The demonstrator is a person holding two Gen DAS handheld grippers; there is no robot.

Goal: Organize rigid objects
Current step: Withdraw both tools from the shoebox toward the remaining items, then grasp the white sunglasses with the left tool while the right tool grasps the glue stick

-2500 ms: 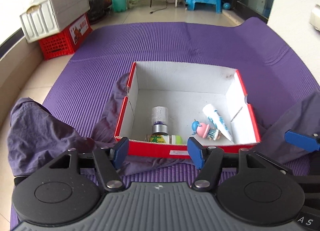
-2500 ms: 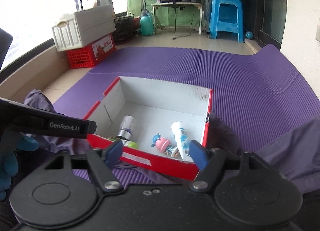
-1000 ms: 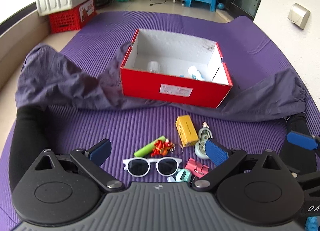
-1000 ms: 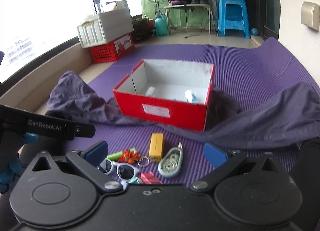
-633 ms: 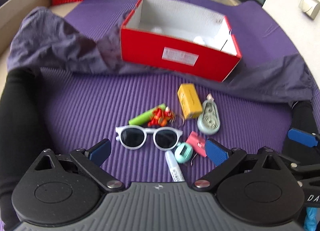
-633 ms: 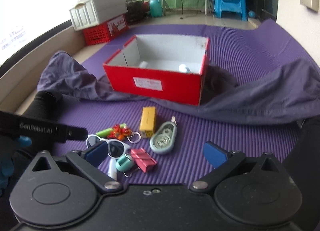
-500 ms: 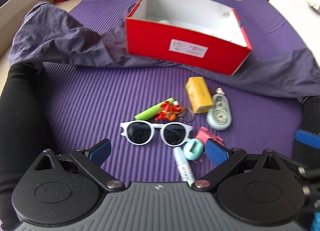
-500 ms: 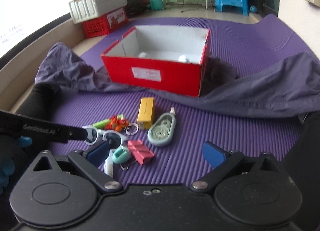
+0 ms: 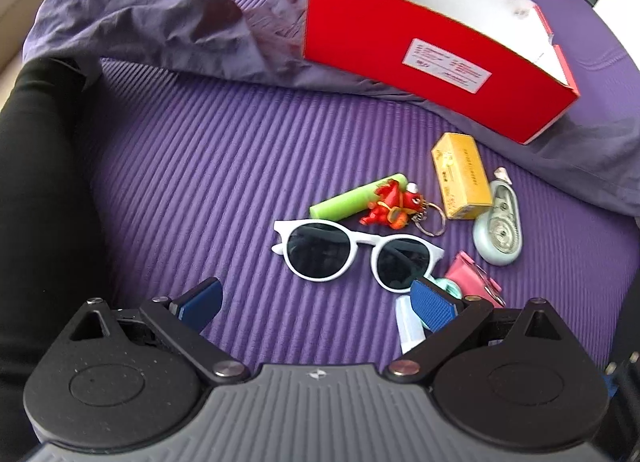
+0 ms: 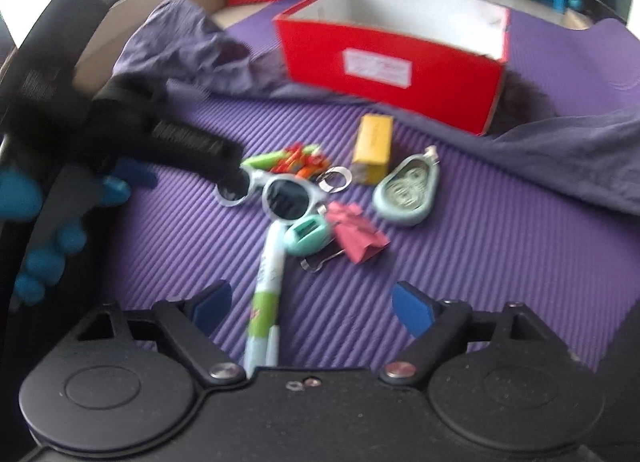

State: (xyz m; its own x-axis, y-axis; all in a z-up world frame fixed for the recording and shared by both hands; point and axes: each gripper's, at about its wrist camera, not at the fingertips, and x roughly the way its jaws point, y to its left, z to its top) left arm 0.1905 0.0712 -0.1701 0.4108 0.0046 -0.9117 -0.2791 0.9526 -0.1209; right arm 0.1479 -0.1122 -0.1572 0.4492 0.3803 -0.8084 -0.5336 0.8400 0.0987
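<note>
1. You have brought both claws down from over the red box (image 9: 432, 58) to the loose pile on the purple mat (image 9: 200, 166). The box now stands past the pile, toward the mat's far edge, with the grey cloth (image 9: 152, 14) bunched around its base.
2. Your left claw (image 9: 316, 298) is spread wide with nothing between its pads. It hangs just short of the white sunglasses (image 9: 352, 254), and its right pad sits over the mint clip (image 10: 308, 236) and the cap of the marker (image 10: 268, 282).
3. Your right claw (image 10: 312, 302) has just been narrowing, but it is not closed on anything. The marker lies lengthwise in its gap, nearer the left pad, and neither pad presses on it.
4. What is left on the mat, all close together near its middle:
   - the green tube (image 9: 352, 200) and red keychain figure (image 9: 394, 204), touching each other
   - the yellow box (image 9: 462, 182)
   - the correction-tape dispenser (image 9: 498, 230), just beside the yellow box
   - the pink binder clip (image 10: 356, 238), against the mint clip
5. In my judgement this means another pick is starting. The marker looks like the right claw's target and the sunglasses the left's.
6. Watch the crowding: closing on the marker could nudge the mint clip or the sunglasses, which its cap almost touches.
</note>
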